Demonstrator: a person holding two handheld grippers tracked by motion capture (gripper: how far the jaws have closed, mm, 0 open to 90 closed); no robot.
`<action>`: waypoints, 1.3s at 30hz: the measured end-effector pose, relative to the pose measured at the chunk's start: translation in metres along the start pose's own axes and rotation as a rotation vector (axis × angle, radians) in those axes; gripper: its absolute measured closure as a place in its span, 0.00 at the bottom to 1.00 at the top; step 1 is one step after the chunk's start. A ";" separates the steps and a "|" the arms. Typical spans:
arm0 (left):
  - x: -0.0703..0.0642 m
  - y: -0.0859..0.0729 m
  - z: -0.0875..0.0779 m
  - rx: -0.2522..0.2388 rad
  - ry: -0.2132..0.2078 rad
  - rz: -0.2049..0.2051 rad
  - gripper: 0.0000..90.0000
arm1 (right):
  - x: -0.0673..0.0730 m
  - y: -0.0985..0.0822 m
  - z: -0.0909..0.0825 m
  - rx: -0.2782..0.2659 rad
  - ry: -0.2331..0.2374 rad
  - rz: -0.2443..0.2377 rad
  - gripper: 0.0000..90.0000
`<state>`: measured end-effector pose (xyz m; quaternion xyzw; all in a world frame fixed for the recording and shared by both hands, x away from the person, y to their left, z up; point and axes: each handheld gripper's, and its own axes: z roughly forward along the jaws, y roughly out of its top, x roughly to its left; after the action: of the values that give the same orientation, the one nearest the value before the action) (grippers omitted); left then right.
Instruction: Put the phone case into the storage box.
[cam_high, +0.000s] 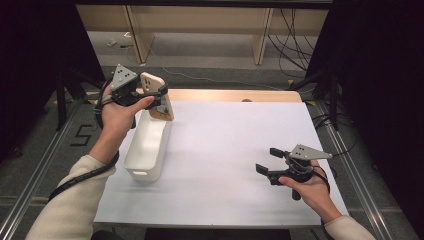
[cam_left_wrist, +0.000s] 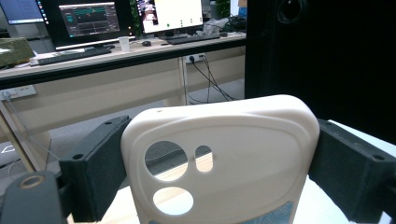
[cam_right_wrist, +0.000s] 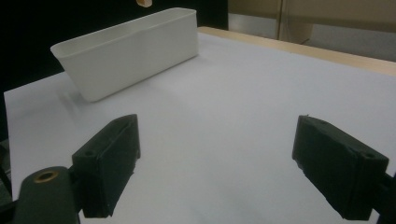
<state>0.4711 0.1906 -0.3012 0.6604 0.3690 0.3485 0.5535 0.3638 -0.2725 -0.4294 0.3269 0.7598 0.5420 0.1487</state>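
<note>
In the upper left of the high view, the left hand-held gripper (cam_high: 159, 98) grasps a cream phone case (cam_high: 157, 95), holding it upright in the air above the far end of a white bin (cam_high: 145, 150). The left gripper view confirms the grip: the case (cam_left_wrist: 224, 163) sits squarely between the two black jaws, its camera cut-outs facing the lens, each jaw pressing on a side edge.

The bin stands lengthwise at the left of the white bench (cam_high: 225, 150), and what shows of its inside looks empty, though part of the interior is hidden behind its wall in the right gripper view (cam_right_wrist: 126, 51).

At the lower right of the high view, the right hand-held gripper (cam_high: 270, 161) rests low over the bench, released, jaws spread with nothing between them.

As a judgement: the pick-up is done and the case is carried over the bin; lowering it in and letting go remain.
</note>
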 end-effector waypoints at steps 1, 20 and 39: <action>0.001 0.000 0.001 -0.001 0.002 -0.004 0.12 | 0.000 0.000 0.000 0.000 0.001 0.000 0.18; 0.014 -0.009 0.007 0.023 0.040 -0.009 0.12 | 0.000 0.000 0.000 -0.001 0.002 -0.001 0.18; 0.024 -0.014 0.018 0.042 0.062 -0.015 0.12 | 0.000 0.000 0.000 -0.002 0.005 -0.001 0.18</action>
<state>0.4968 0.2047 -0.3166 0.6579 0.3979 0.3569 0.5305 0.3640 -0.2725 -0.4296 0.3252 0.7596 0.5436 0.1474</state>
